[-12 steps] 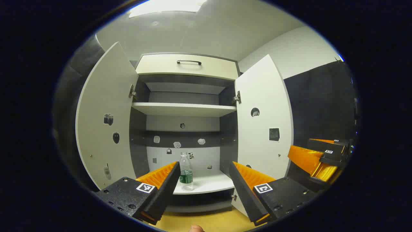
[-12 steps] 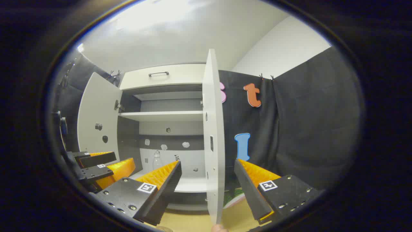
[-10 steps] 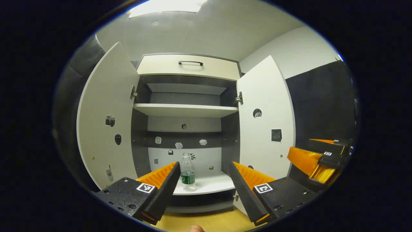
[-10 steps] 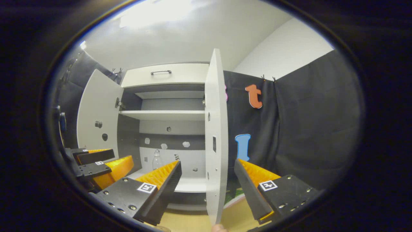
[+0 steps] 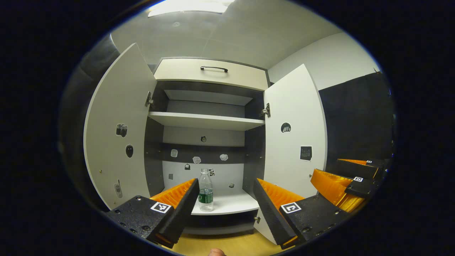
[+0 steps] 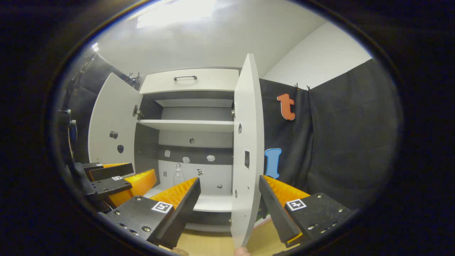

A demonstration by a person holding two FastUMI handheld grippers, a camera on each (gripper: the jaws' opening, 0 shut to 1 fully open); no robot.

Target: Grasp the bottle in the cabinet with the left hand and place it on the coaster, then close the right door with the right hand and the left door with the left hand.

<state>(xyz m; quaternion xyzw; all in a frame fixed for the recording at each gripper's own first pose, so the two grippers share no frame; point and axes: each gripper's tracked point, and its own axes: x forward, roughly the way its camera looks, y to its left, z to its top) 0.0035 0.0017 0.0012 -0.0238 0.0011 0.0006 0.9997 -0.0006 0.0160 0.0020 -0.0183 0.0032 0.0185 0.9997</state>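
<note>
A clear plastic bottle (image 5: 205,190) with a green label stands upright on the cabinet's white bottom shelf (image 5: 231,203); the same bottle (image 6: 178,175) shows small in the right gripper view. Both white doors hang open: the left door (image 5: 117,131) and the right door (image 5: 296,135). My left gripper (image 5: 224,185) is open, some way short of the shelf, with the bottle just inside its left finger (image 5: 177,195) in the picture. My right gripper (image 6: 229,186) is open, and the right door's front edge (image 6: 245,153) stands between its fingers without touching them.
The cabinet has an upper shelf (image 5: 206,121) and a top drawer with a dark handle (image 5: 213,68). Small stickers dot the back wall and the doors' inner faces. A yellow table top (image 5: 227,245) lies below. Black cloth hangs to the right (image 6: 337,142).
Both views have shifted slightly: the cabinet and bottle sit a little to the right and nearer in the left gripper view, and the right door's edge has drifted rightward in the right gripper view.
</note>
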